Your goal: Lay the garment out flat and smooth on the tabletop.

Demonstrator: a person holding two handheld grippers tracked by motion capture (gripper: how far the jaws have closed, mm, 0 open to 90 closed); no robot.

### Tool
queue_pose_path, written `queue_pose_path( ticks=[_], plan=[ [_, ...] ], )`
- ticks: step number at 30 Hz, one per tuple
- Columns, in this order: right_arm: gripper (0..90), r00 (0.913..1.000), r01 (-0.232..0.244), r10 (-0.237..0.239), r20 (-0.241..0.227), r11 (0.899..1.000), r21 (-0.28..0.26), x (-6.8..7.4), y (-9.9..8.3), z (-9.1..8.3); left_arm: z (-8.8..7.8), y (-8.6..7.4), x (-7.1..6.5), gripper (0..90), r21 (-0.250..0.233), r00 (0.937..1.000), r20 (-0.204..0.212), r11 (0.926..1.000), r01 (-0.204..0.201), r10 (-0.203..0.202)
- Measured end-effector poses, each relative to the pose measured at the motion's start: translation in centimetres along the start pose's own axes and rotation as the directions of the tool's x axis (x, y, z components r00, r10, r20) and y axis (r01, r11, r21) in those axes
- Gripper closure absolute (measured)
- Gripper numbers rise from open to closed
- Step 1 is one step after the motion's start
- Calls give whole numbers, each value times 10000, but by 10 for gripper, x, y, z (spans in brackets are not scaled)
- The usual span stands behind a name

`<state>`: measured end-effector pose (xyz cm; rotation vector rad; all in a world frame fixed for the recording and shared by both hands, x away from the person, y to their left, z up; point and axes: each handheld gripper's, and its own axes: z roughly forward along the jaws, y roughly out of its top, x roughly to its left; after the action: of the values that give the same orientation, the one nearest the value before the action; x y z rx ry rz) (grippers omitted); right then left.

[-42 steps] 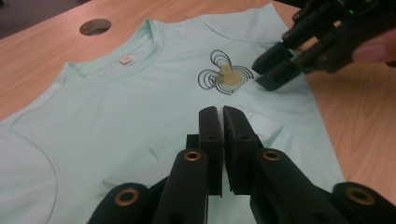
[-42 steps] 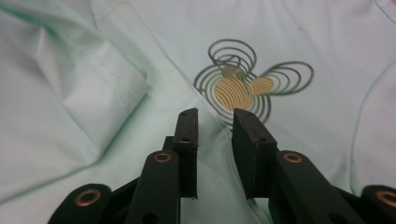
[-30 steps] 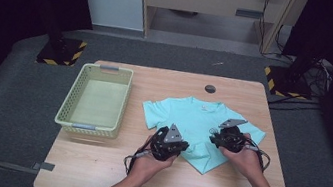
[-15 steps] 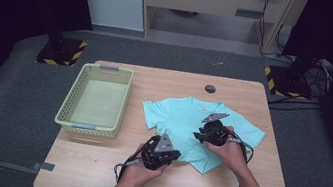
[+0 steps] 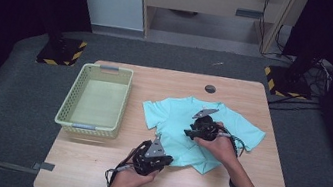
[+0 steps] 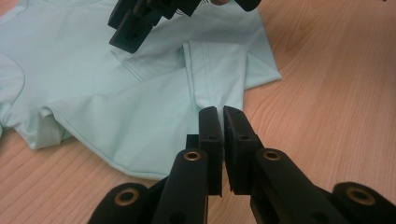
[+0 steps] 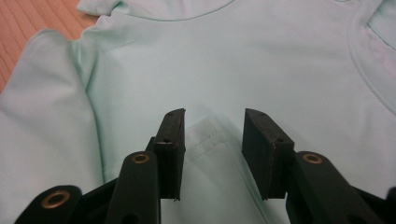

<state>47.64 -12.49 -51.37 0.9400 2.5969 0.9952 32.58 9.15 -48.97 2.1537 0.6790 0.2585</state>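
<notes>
My left tool (image 6: pixel 218 122) is pinched tight on the near hem of the pale green T-shirt (image 5: pixel 178 118), the fabric pulled into a ridge that runs away from its jaws; my left hand (image 5: pixel 133 179) holds it low over the bench (image 5: pixel 91 172), forearm coming in from the near edge. Beyond it, my right tool (image 7: pixel 212 135) has just been opening; its jaws stand apart over a folded-over hem on the shirt's middle, no longer pressing it. A yellow basket (image 5: pixel 64 118) sits well off to the left.
</notes>
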Motion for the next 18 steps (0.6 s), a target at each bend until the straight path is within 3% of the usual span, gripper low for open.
queue_pose_path(
  ticks=[12, 18],
  plan=[
    [599, 9994, 340, -338, -64, 9990, 284, 4, 4, 10, -7, -10, -3, 861, 143, 9999, 104, 9999, -72, 70],
    [709, 9994, 208, -199, -270, 9992, 338, 4, 4, 9, -9, -14, -3, 861, 170, 9999, 145, 9998, -62, 59]
  ],
)
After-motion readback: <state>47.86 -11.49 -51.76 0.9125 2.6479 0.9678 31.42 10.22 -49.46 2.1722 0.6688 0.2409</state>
